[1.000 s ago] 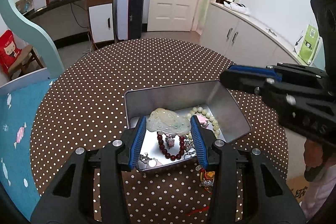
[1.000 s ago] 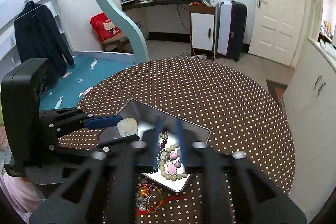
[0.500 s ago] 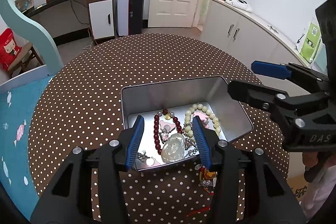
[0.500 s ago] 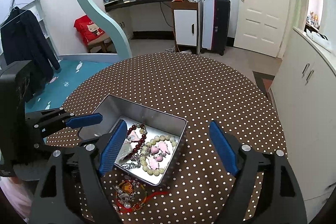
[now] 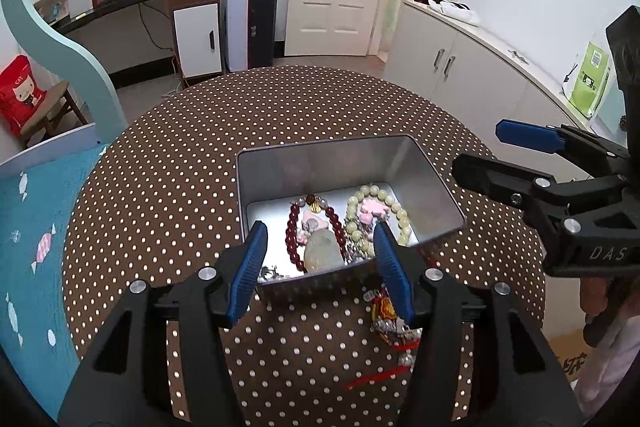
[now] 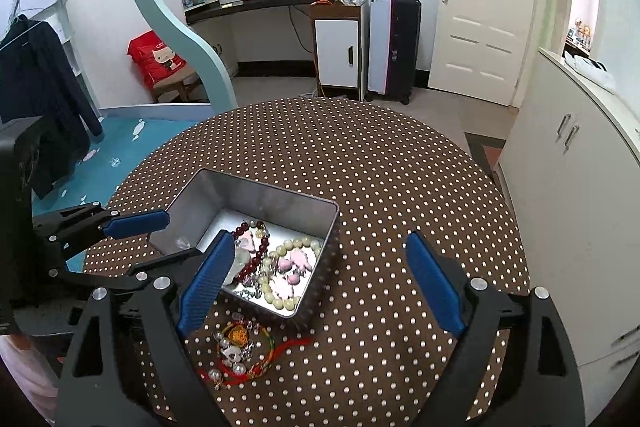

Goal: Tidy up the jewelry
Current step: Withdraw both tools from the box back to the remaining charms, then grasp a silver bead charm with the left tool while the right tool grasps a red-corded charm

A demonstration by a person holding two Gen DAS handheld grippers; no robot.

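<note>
Silver tin [image 5: 436, 183] holds beaded bracelets [image 5: 376, 211]; both hand-held grippers [image 5: 320, 259] [image 6: 320, 279] gape wide, gripping nothing.

"DAS" in pale letters on the right tongs' [image 5: 520, 147] black body.

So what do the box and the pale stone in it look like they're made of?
The box looks like thin metal with a brushed silvery finish: its inner walls give dull reflections. The pale stone looks like jade or a similar stone, milky, translucent and glossy; glass or resin can't be ruled out.
</note>
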